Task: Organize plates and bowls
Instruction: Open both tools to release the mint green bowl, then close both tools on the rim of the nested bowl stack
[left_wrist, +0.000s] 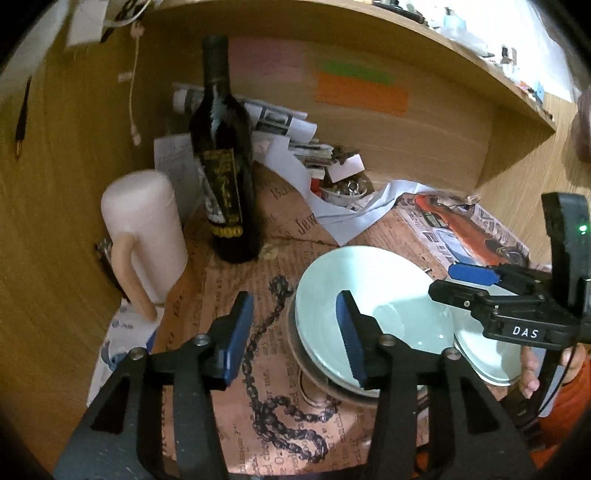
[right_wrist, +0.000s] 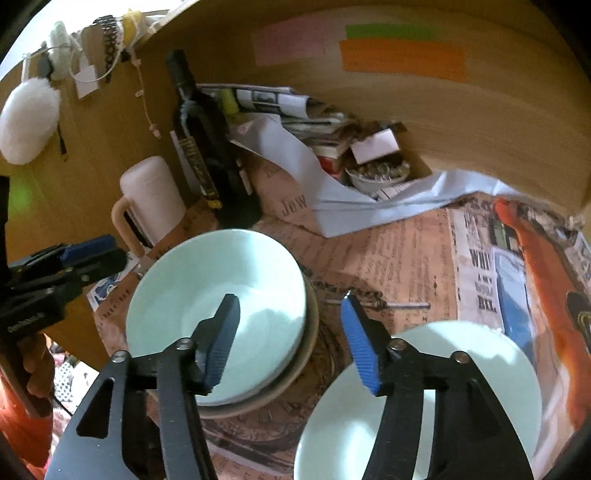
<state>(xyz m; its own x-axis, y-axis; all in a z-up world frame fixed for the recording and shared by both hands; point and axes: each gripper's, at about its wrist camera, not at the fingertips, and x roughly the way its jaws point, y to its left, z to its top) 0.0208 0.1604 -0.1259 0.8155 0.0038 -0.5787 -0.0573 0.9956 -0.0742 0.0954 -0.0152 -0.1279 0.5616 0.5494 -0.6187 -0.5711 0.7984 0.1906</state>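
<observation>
A pale green deep plate (left_wrist: 369, 295) (right_wrist: 221, 280) tops a stack on a beige dish (right_wrist: 312, 332), on the newspaper-covered table. My left gripper (left_wrist: 293, 338) is open at the stack's left rim: one finger hangs over the plate, the other over the newspaper. My right gripper (right_wrist: 291, 345) (left_wrist: 458, 284) is open at the stack's right rim, and neither pad presses on it. A second pale green plate (right_wrist: 461, 369) (left_wrist: 491, 354) lies alone to the right, partly under the right gripper's finger. The left gripper (right_wrist: 92, 254) also shows at the left edge of the right wrist view.
A dark wine bottle (left_wrist: 225, 166) and a white jug with a handle (left_wrist: 144, 236) stand behind and left of the stack. Papers and a small cluttered bowl (right_wrist: 376, 173) fill the back against the wooden wall. A metal bolt (right_wrist: 388, 304) lies between the plates. A person's hand (left_wrist: 532, 373) holds the right gripper.
</observation>
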